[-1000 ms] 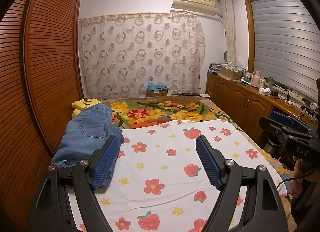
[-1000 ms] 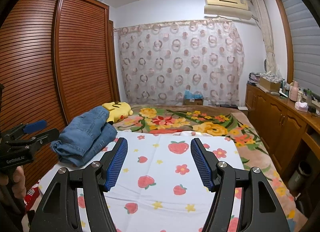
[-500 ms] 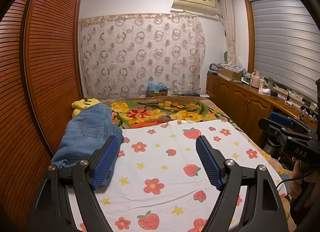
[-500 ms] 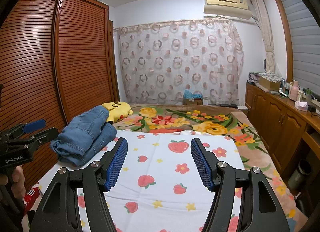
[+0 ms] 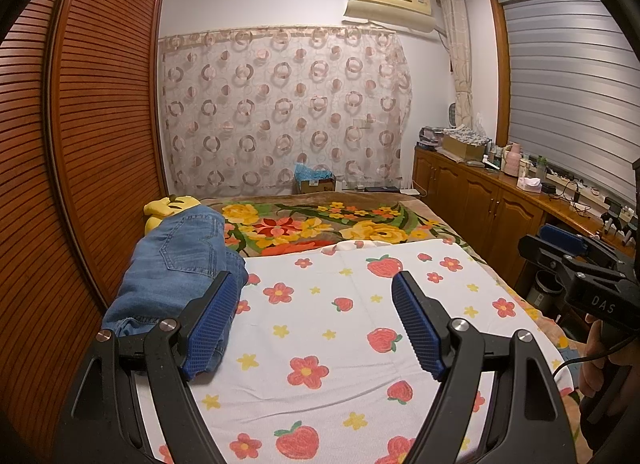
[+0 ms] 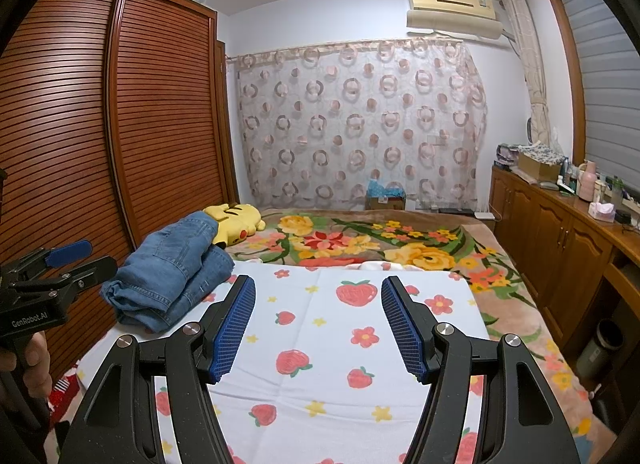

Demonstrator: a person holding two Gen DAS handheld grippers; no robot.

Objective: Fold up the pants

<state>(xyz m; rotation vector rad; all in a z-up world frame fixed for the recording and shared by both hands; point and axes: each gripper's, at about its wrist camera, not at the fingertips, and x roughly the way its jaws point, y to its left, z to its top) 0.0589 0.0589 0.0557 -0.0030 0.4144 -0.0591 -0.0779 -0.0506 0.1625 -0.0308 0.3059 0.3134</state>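
Observation:
Folded blue jeans (image 5: 176,264) lie in a thick stack at the left side of the bed, on the white strawberry-print sheet (image 5: 340,324). In the right wrist view the same jeans (image 6: 172,272) sit left of centre. My left gripper (image 5: 316,296) is open above the sheet, its left finger just in front of the jeans' near edge, nothing between the blue pads. My right gripper (image 6: 318,296) hangs open over the sheet, to the right of the jeans, holding nothing. Each gripper shows at the edge of the other's view, with a hand on its handle.
A yellow plush toy (image 6: 236,222) lies behind the jeans on a floral blanket (image 6: 380,240). Slatted wooden wardrobe doors (image 5: 100,124) run close along the bed's left side. A wooden cabinet (image 6: 560,240) with clutter on top lines the right wall.

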